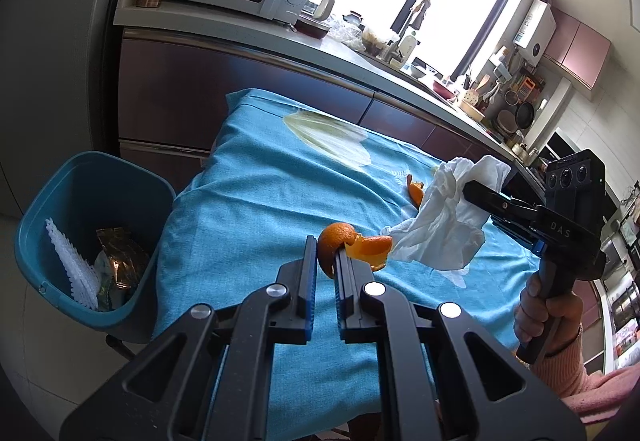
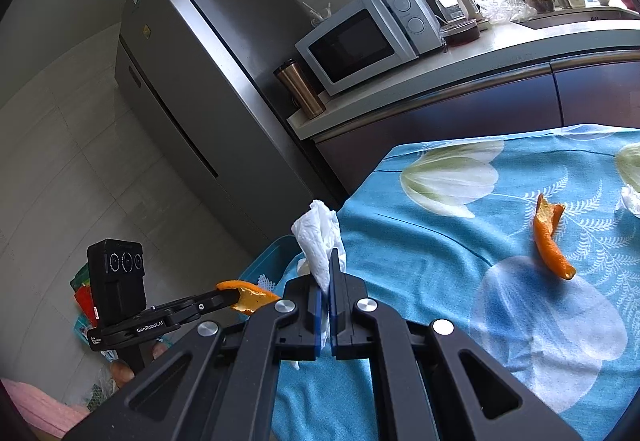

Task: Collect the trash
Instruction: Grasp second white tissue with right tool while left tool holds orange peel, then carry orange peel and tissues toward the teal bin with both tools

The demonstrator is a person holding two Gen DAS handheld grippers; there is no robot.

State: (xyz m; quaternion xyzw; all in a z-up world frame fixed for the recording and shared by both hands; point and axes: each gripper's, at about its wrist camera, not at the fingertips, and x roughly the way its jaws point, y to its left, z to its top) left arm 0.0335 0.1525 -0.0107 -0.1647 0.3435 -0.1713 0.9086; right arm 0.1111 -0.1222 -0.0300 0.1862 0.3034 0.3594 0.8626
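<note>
The left gripper (image 1: 325, 255) is pinching a curl of orange peel (image 1: 352, 246) above the blue flowered tablecloth (image 1: 260, 193), while the right gripper (image 2: 330, 273) is clamping a crumpled white tissue (image 2: 320, 237). Further out, another peel strip (image 2: 550, 237) is lying on the cloth. Beside the table's left edge, a teal bin (image 1: 48, 209) is sitting, holding wrappers.
</note>
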